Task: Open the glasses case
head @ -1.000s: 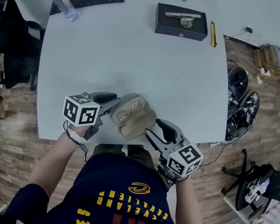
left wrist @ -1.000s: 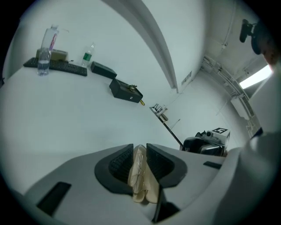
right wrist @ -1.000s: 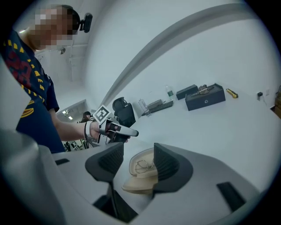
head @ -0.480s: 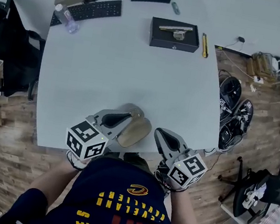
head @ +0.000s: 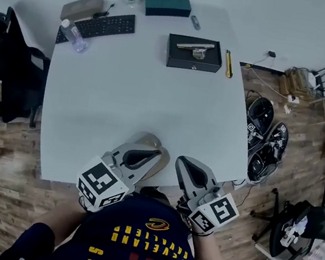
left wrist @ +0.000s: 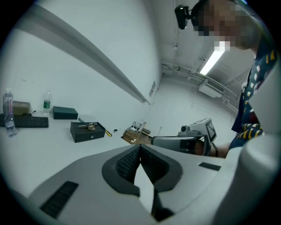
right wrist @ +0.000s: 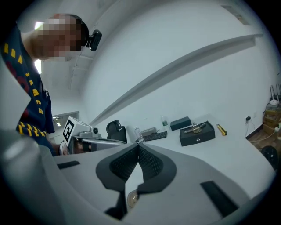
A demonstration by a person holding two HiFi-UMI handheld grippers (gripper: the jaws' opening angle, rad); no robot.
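The case (head: 147,137) is seen lying on the table (head: 126,89) near its front edge. In the head view it is largely covered by the left gripper (head: 156,152), so whether its lid is up cannot be told. The left gripper's jaws have just been closing and are brought fully together, with nothing held between them. The right gripper (head: 181,160) is held just beside it near the table edge, its jaws likewise pressed together on nothing.
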